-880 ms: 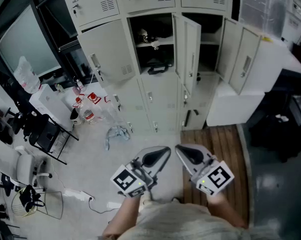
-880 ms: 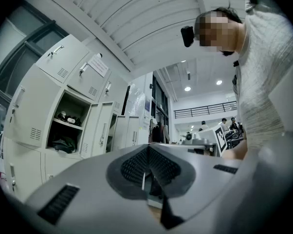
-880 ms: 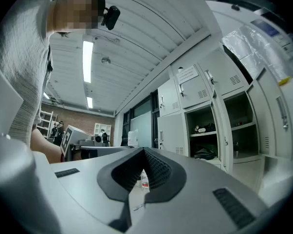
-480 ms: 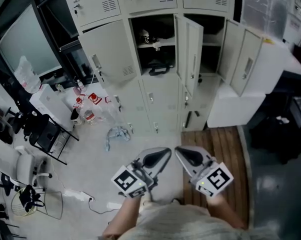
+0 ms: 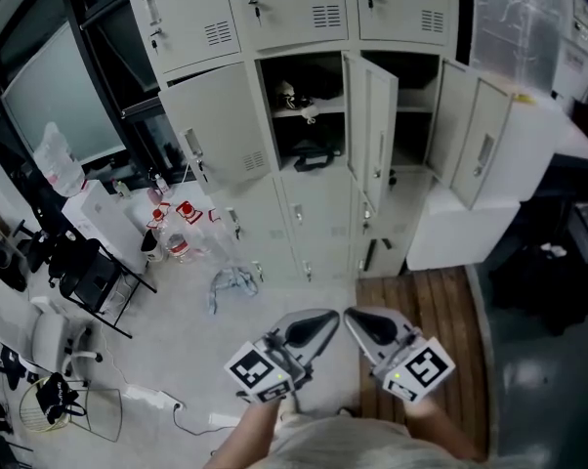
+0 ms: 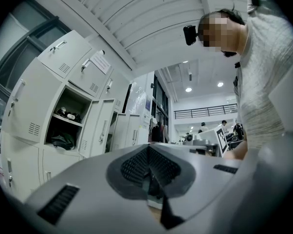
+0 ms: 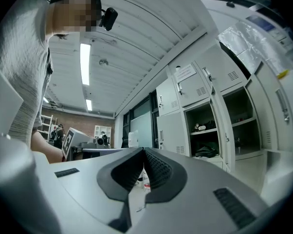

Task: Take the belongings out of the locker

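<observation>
Head view: my left hand-held gripper [image 5: 314, 325] and right hand-held gripper [image 5: 364, 322] are both closed and empty. Well ahead of them, the open locker [image 5: 372, 115] holds a black bag [image 5: 310, 154], probably soft and light; I would pinch its upper edge.

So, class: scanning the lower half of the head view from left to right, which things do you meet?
Red-labelled bottles → crumpled cloth on the floor → left claw → right claw.
</observation>
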Demonstrator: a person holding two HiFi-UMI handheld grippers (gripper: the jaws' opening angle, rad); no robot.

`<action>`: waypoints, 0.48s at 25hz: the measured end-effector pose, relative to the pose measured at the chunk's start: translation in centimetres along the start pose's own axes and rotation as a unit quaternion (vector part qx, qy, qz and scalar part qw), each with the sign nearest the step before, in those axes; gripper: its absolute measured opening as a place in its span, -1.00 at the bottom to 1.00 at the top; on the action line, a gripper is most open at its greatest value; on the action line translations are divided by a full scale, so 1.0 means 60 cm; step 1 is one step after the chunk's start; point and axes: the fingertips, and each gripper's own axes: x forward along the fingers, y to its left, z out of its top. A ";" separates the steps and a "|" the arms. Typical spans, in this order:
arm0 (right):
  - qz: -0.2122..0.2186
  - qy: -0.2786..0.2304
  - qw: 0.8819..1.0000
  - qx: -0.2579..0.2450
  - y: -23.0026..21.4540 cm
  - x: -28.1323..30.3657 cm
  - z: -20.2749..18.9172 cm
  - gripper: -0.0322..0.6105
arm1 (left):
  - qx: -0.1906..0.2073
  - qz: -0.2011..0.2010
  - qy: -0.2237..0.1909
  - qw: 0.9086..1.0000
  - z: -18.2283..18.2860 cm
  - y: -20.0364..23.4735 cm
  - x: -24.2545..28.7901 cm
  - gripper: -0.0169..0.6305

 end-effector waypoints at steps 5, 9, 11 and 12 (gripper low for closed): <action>0.003 0.003 1.000 0.012 -0.004 0.001 -0.004 -0.89 | -0.008 0.003 0.003 1.000 0.002 0.002 0.005 -0.94; -0.001 -0.004 0.999 0.031 -0.016 0.009 0.000 -0.89 | -0.007 0.010 0.006 1.000 0.003 0.014 0.001 -0.94; -0.001 -0.004 0.999 0.033 -0.019 0.017 0.000 -0.89 | -0.013 0.016 0.004 1.000 0.006 0.023 -0.003 -0.94; 0.000 -0.003 0.999 0.034 -0.020 0.023 -0.002 -0.89 | -0.016 0.019 0.004 1.000 0.006 0.029 -0.005 -0.94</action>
